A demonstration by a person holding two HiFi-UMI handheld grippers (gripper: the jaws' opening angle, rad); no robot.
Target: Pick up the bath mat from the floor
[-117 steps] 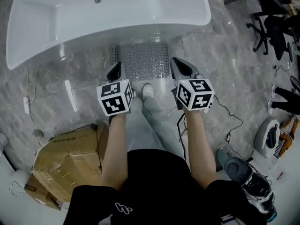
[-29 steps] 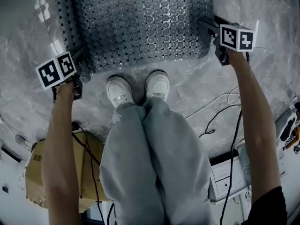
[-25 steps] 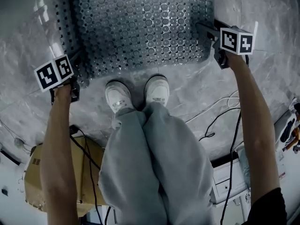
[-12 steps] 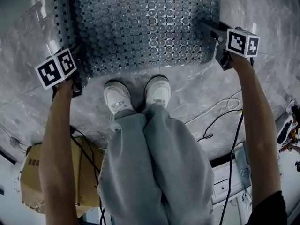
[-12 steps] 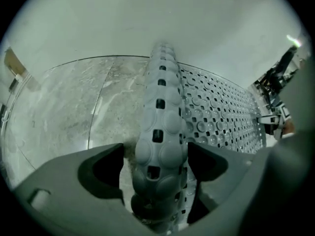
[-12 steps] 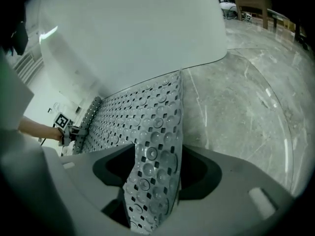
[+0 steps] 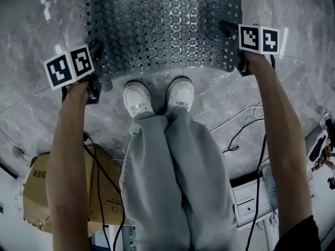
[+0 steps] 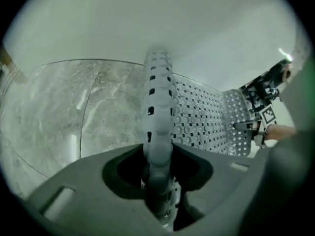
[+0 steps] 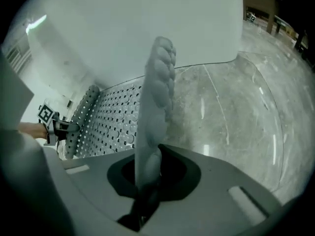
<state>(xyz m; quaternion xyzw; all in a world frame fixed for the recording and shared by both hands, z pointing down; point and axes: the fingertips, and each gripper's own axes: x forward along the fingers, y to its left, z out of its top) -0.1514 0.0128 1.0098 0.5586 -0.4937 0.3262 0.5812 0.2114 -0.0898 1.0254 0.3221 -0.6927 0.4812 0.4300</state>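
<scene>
The grey perforated bath mat [image 7: 162, 25] lies in front of the person's white shoes [image 7: 137, 99], with its side edges curled up off the marble floor. My left gripper [image 7: 98, 61] is at the mat's left edge; its jaws are closing with that edge [image 8: 156, 107] pinched between them. My right gripper [image 7: 230, 35] is shut on the mat's right edge [image 9: 157, 92], which stands up out of the jaws. In the left gripper view, the left gripper [image 8: 158, 181] looks across the mat at the other gripper. The right gripper [image 9: 147, 181] looks back the opposite way.
A white bathtub [image 8: 172, 23] rises just behind the mat. A cardboard box [image 7: 42, 197] sits behind the person at the left. Black cables [image 7: 241, 129] trail over the floor at the right, near a white unit [image 7: 251, 192].
Both grippers have closed on the mat's side edges. The mat's near corners have come up off the floor and now curl upward.
</scene>
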